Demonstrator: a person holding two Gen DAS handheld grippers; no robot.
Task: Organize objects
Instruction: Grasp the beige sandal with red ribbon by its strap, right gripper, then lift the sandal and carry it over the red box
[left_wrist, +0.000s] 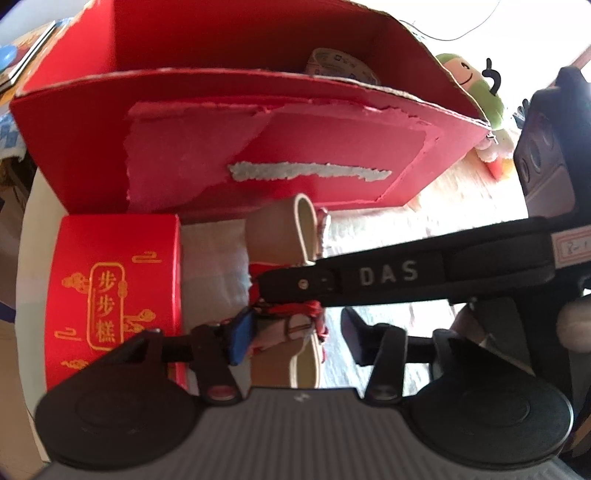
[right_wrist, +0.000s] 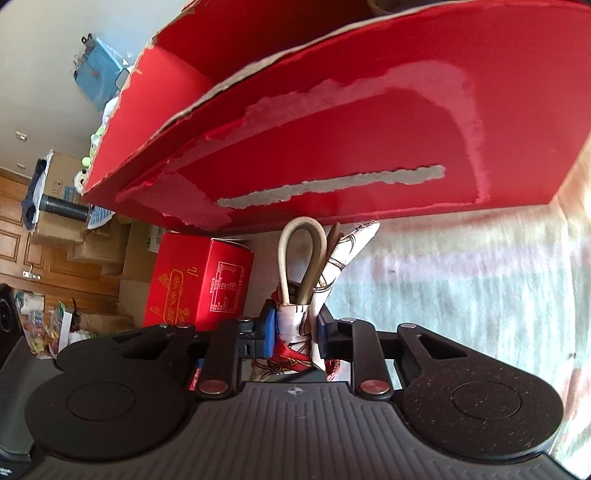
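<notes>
A white-and-red patterned item with a beige loop (right_wrist: 301, 258) sits between the blue pads of my right gripper (right_wrist: 295, 332), which is shut on it. In the left wrist view the same item (left_wrist: 291, 328) hangs in front of the big open red box (left_wrist: 258, 147), and my right gripper (left_wrist: 280, 291) reaches in from the right across it. My left gripper (left_wrist: 295, 339) is open around the item's lower part; its left blue pad is close against it and the right finger stands apart. The box's torn front wall (right_wrist: 332, 147) fills the right wrist view.
A small red box with gold characters (left_wrist: 110, 295) stands left of the item, against the big box. A tape roll (left_wrist: 336, 62) lies inside the big box. A green plush toy (left_wrist: 476, 88) sits behind its right corner. Cardboard boxes (right_wrist: 92, 236) are stacked beyond the table's pale cloth (right_wrist: 461, 277).
</notes>
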